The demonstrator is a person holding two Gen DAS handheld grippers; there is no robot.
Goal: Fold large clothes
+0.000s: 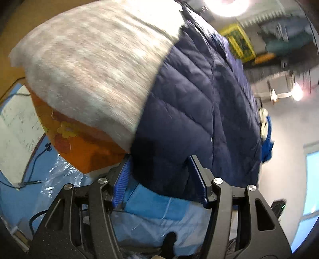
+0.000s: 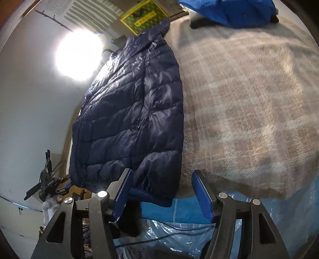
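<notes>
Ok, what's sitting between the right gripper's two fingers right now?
In the right wrist view, the navy puffer jacket has its hem corner between the open fingers of the right gripper, beside the left pad. The remaining gap shows grey blanket.

Navy quilted jacket (image 2: 131, 111), grey-beige checked blanket (image 2: 249, 111)

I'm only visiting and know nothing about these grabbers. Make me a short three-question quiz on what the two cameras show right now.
1. True or false: the navy puffer jacket lies on a grey-beige blanket.
2. What lies between the fingers of the left gripper? A) jacket fabric B) a cable C) nothing
3. Fill in: at the blanket's far end sits a bright ____ garment.

Key: 1 true. 2 A, though the jaws stand wide, not pinching. 3 blue.

The right gripper is also open, at the jacket's hem.
</notes>
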